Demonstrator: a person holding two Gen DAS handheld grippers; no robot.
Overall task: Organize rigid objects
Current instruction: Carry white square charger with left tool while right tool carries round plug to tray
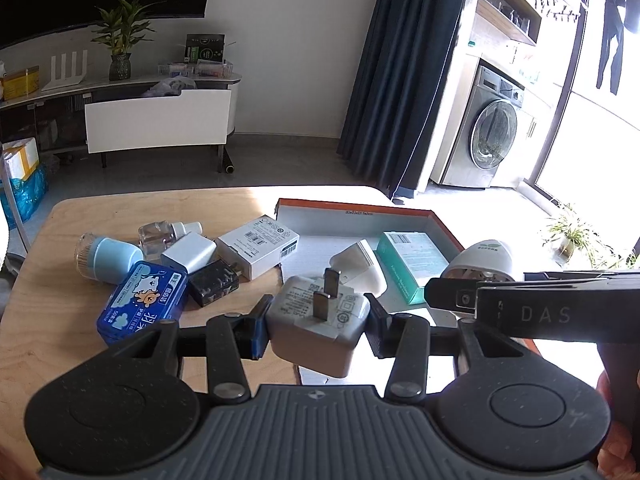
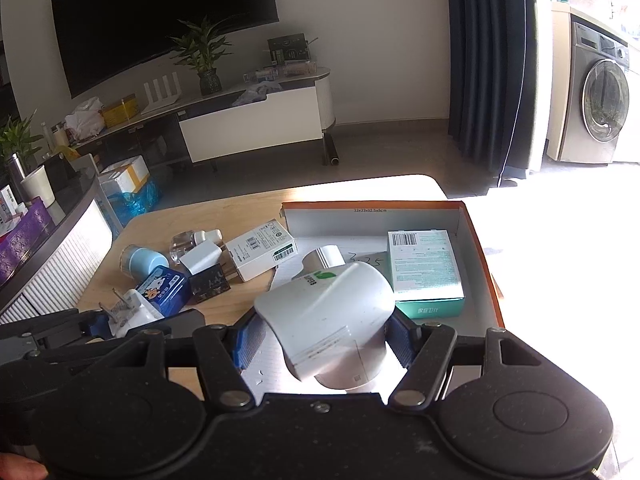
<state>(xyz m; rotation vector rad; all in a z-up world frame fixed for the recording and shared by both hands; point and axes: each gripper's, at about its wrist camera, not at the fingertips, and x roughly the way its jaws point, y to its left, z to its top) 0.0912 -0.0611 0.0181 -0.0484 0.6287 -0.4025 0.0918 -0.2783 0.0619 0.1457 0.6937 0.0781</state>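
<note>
- While clutter crowds the surface's [image 1: 48, 280] left edge, left tongs [image 1: 318, 320] pinch a charger [image 1: 316, 320].
- Right tongs [image 2: 326, 334] pinch a white device [image 2: 326, 320] over the tray [image 2: 372, 216].

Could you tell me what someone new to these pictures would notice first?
Each gripper grips something: the left gripper a grey two-pronged plug adapter, the right gripper a bulky white plastic device. Both hover over the orange-edged shallow cardboard box, which holds a teal-and-white carton.
</note>
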